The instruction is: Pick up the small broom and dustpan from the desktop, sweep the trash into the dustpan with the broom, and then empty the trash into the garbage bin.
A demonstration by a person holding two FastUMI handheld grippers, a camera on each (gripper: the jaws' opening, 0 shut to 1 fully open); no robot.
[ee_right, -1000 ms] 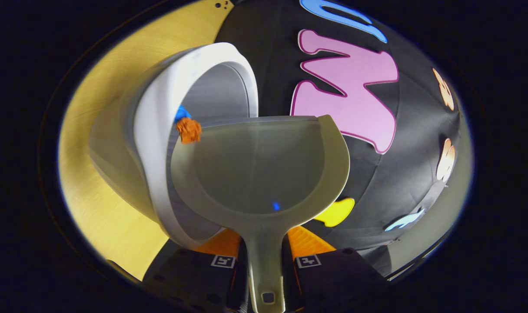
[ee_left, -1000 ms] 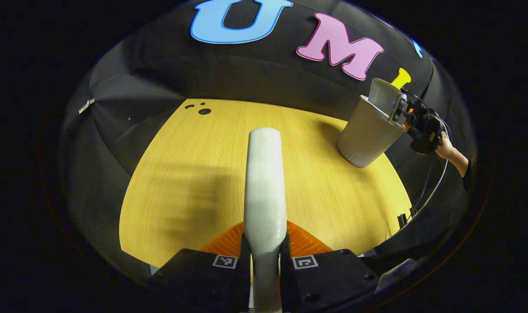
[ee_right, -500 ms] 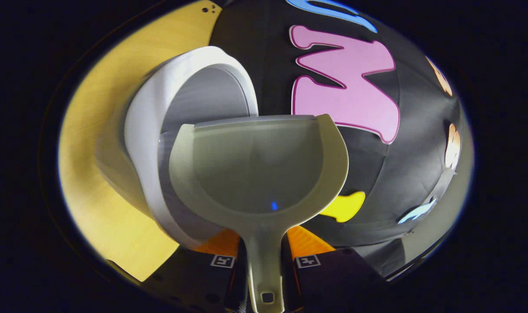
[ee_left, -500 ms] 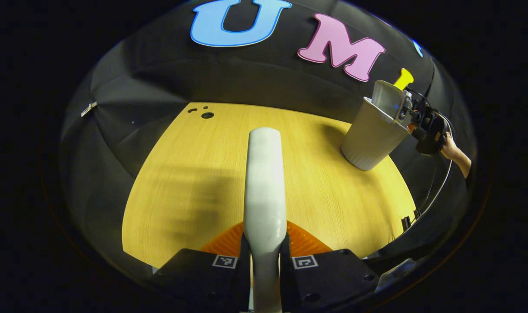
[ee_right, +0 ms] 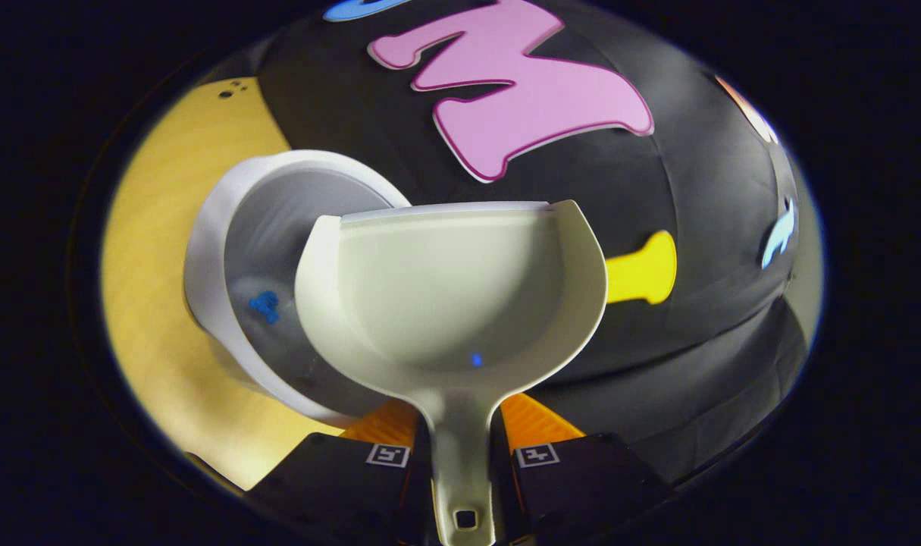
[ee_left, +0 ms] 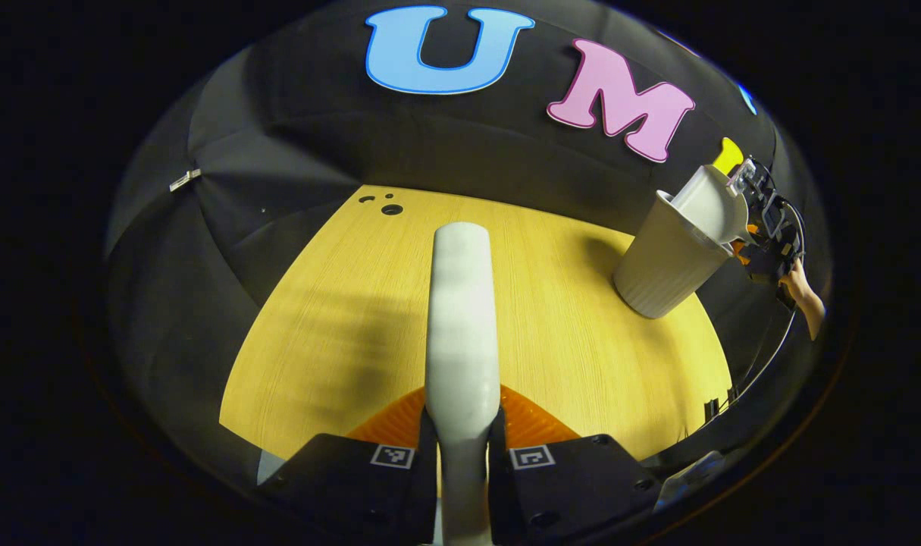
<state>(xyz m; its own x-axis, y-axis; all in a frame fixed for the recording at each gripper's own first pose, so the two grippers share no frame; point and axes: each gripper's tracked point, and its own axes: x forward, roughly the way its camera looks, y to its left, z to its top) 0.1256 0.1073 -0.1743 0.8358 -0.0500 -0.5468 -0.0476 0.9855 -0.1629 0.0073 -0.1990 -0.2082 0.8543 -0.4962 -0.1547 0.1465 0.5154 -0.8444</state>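
Comparing with a second ago: the orange scrap that sat at the dustpan (ee_right: pixel 451 292) lip is gone, and the pan now reads bare apart from a small blue glint near its neck, which I take for a reflection. A blue scrap (ee_right: pixel 264 306) lies inside the bin (ee_right: pixel 202 265). My right gripper (ee_right: pixel 460 455) has its jaws clamped on the dustpan handle, and the pan has swung so its lip sits over the bin's mouth at a shallower tilt than before. My left gripper (ee_left: pixel 460 455) has its jaws clamped on the broom (ee_left: pixel 460 318) handle, held above the desk (ee_left: pixel 339 303) and well apart from the bin. I see no scraps on the visible desk. Judgement: emptying is done or nearly so; task close to complete.
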